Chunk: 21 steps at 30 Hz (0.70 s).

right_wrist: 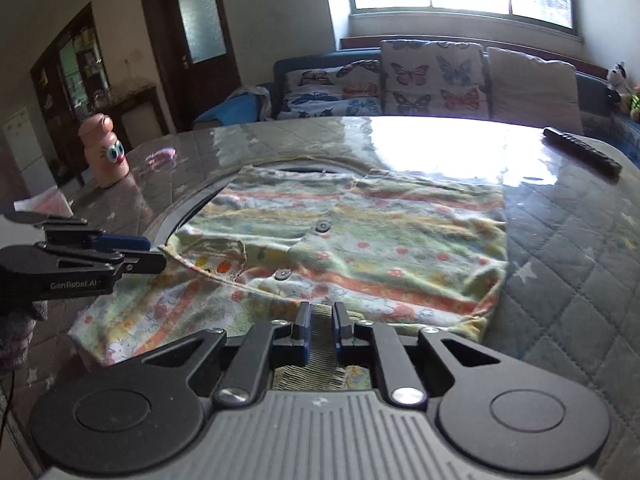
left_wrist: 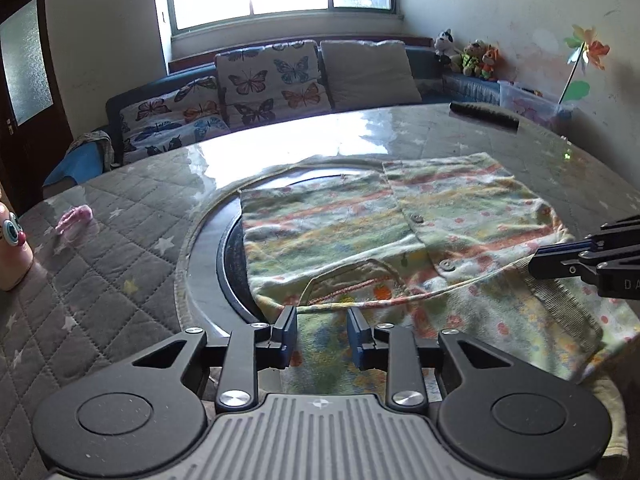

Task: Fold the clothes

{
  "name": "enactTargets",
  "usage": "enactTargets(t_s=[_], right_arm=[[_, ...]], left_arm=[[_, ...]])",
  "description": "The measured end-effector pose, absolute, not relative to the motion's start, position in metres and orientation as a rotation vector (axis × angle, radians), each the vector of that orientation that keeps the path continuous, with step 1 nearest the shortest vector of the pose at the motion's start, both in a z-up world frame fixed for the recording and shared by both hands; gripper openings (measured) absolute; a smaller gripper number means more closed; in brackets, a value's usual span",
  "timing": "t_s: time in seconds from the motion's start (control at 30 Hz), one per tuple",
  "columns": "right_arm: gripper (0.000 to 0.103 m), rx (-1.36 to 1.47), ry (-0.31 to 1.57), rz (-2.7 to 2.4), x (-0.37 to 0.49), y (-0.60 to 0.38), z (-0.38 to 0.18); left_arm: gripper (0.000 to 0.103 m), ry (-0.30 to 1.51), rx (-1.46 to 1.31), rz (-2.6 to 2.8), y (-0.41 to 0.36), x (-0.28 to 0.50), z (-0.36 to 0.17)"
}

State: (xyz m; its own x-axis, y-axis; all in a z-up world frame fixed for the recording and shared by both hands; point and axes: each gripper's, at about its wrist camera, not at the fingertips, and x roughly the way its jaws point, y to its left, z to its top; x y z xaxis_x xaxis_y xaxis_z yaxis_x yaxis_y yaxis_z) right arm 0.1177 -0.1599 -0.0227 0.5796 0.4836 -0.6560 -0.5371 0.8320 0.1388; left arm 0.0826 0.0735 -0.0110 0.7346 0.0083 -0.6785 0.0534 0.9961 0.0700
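A small pale green garment (left_wrist: 360,236) with orange stripes, flower print and buttons lies spread on the quilted table; it also shows in the right wrist view (right_wrist: 360,240). My left gripper (left_wrist: 322,322) is open, its fingers straddling the garment's near folded edge. My right gripper (right_wrist: 320,322) is partly open over a ribbed cuff (right_wrist: 320,344) at the garment's near edge, pads apart from the cloth. The right gripper shows at the right of the left wrist view (left_wrist: 560,262); the left gripper shows at the left of the right wrist view (right_wrist: 140,252).
The table (left_wrist: 100,280) has a grey quilted star cover under glass and a round dark inset (left_wrist: 224,264). A black remote (left_wrist: 484,117) lies at the far right. A pink googly-eyed bottle (right_wrist: 106,152) and a pink wrapper (left_wrist: 74,218) sit left. A sofa with butterfly cushions (left_wrist: 272,80) stands behind.
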Motion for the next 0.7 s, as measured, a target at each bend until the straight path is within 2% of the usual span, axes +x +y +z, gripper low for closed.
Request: enactTargets(t_s=[0.3,0.4,0.7], right_arm=[[0.011,-0.131,0.74,0.647,0.107,-0.162,-0.018],[0.022,-0.166,0.738,0.704,0.093,-0.163,-0.012],[0.023,-0.233,0.765,0.754,0.068,-0.17,-0.024]], left_arm=[[0.028,0.758,0.122,-0.055,0.068,0.075,-0.015],[0.028,0.742,0.14,-0.093,0.061,0.061,-0.008],[0.03,0.737,0.239,-0.184,0.034,0.026,-0.01]])
